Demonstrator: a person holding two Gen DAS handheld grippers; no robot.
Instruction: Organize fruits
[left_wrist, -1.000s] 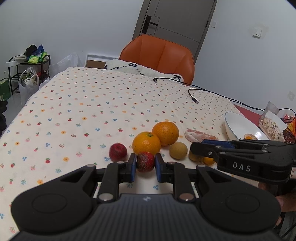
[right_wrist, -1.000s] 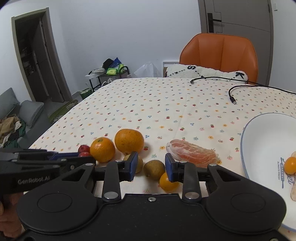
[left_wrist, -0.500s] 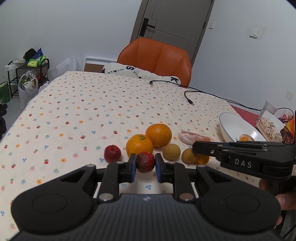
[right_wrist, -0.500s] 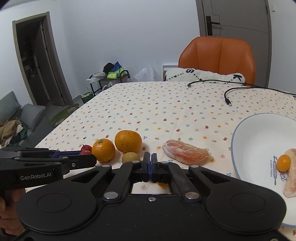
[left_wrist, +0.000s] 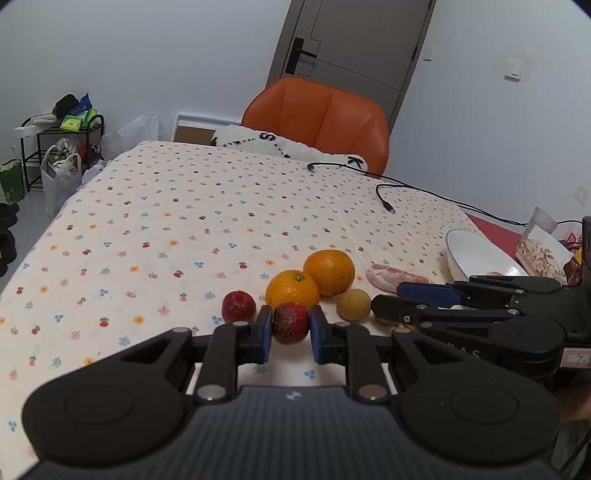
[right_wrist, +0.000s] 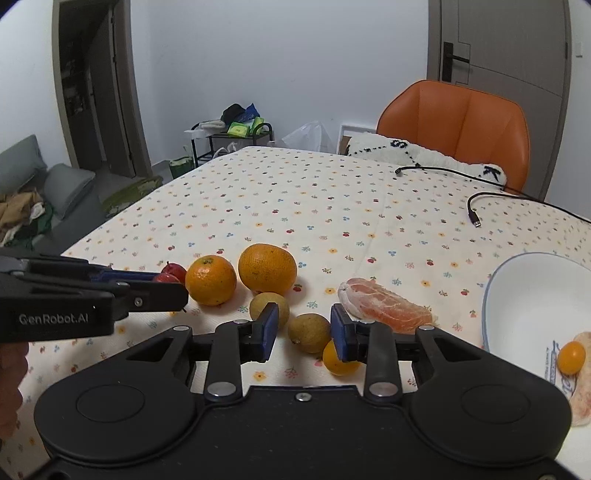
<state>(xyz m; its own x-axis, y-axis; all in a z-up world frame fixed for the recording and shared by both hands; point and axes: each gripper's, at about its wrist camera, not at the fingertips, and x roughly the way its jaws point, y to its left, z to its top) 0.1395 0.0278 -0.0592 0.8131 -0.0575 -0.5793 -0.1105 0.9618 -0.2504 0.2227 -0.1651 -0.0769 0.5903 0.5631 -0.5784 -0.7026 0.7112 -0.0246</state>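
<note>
My left gripper (left_wrist: 291, 332) is shut on a small dark red fruit (left_wrist: 290, 323), just in front of two oranges (left_wrist: 292, 290) (left_wrist: 329, 272). A second red fruit (left_wrist: 238, 306) lies to its left. My right gripper (right_wrist: 303, 331) is open, its pads either side of a brown longan (right_wrist: 309, 332). Another longan (right_wrist: 266, 306) lies behind the left pad and a small orange kumquat (right_wrist: 338, 360) by the right pad. A peeled pomelo segment (right_wrist: 386, 310) lies to the right. The white plate (right_wrist: 532, 295) holds a kumquat (right_wrist: 571, 357) and another peeled piece.
The floral tablecloth (left_wrist: 184, 221) stretches far back. A black cable (right_wrist: 476, 218) lies at the back right. An orange chair (left_wrist: 317, 118) with a white cushion stands behind the table. A snack bag (left_wrist: 541, 251) sits beyond the plate.
My right gripper shut half a second ago and has opened again around the longan. My left gripper keeps its hold on the red fruit and has drawn back slightly.
</note>
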